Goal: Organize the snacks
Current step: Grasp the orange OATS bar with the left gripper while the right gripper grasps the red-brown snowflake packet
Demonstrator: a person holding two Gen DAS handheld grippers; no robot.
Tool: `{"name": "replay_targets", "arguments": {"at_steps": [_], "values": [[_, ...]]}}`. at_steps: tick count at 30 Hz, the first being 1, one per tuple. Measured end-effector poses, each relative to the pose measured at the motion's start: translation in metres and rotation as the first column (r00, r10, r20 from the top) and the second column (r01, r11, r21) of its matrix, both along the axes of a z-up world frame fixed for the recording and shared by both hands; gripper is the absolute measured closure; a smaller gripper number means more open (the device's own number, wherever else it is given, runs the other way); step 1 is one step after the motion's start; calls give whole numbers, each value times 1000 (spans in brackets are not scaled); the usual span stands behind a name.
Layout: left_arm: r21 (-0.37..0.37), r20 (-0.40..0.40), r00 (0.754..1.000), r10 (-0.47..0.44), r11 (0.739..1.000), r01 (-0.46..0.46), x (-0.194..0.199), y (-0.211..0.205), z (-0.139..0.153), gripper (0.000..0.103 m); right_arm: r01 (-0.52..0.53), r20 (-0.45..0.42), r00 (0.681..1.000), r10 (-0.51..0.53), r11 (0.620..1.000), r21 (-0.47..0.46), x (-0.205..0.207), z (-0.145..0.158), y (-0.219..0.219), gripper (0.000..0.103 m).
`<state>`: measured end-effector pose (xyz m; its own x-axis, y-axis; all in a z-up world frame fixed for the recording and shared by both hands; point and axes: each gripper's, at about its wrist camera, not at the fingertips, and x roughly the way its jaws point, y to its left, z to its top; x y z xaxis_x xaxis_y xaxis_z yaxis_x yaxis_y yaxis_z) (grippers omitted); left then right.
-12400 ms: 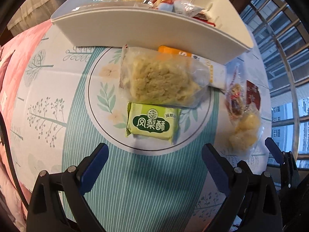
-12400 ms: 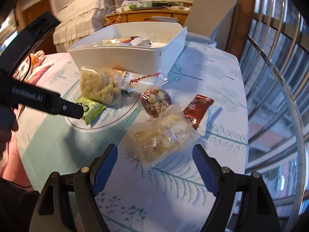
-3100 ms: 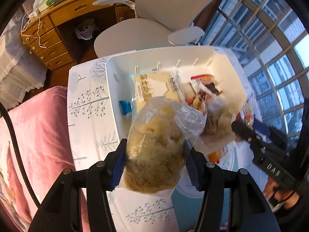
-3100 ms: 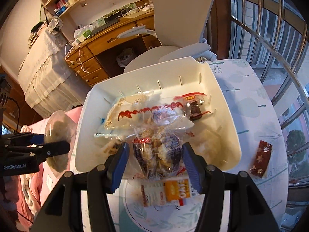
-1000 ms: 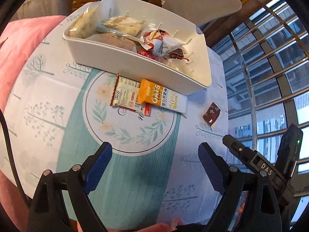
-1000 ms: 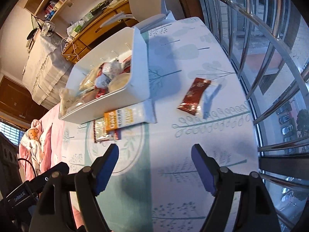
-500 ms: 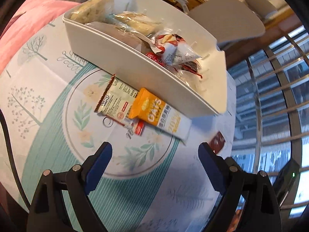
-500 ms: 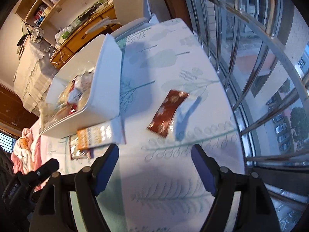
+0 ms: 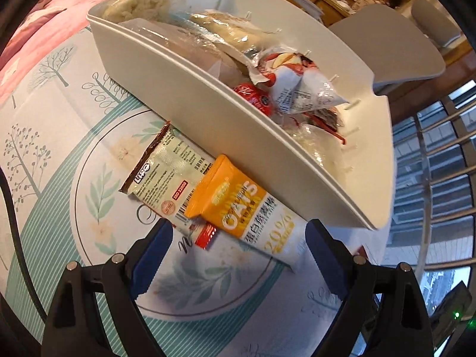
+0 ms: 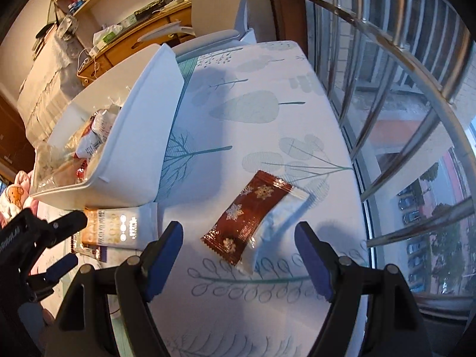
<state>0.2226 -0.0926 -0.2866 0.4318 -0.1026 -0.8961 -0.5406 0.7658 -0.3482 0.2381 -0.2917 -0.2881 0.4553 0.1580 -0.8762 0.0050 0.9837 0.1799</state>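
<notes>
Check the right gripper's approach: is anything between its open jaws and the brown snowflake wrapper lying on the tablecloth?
Nothing visible is. The right gripper is open above the brown snowflake wrapper, which lies alone on the tablecloth. The white bin and the oat bar sit off to the side.

From my remote seat, I see a smooth, matt white plastic bin (image 9: 226, 125) on a tablecloth (image 9: 59, 136) of printed, faintly sheened cloth. The orange oat bar (image 9: 247, 214) and the cream wafer pack (image 9: 166, 175) lie in glossy film wrappers. In the right view, the brown snowflake sachet (image 10: 253, 208) glints like foil. Crinkled clear plastic bags (image 9: 148, 3) fill the bin. My gripper pads (image 10: 166, 247) look matt blue rubber on black plastic arms; window bars (image 10: 395, 59) show dull metal.
</notes>
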Motion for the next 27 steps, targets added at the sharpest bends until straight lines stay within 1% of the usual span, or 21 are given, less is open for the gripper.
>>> {"name": "replay_targets", "arguments": {"at_steps": [14,20,22,25,27], "values": [[56,-61,998,27,998,-24,30,-8,-23,13,-33,-7,999,32,994,-101,12,-16,1,26],[83,-98,995,32,996,-24,41,-10,-28,13,-90,2,996,90,988,-124,13,-17,5,28],[97,-114,993,30,995,-19,46,-12,-30,13,-116,3,993,117,984,-138,12,-17,8,30],[119,-130,991,27,993,-11,52,-16,-31,13,-135,8,990,138,978,-158,11,-16,10,36],[125,-129,991,24,992,-8,55,-17,-31,15,-139,9,990,143,976,-165,11,-16,11,42]]}}
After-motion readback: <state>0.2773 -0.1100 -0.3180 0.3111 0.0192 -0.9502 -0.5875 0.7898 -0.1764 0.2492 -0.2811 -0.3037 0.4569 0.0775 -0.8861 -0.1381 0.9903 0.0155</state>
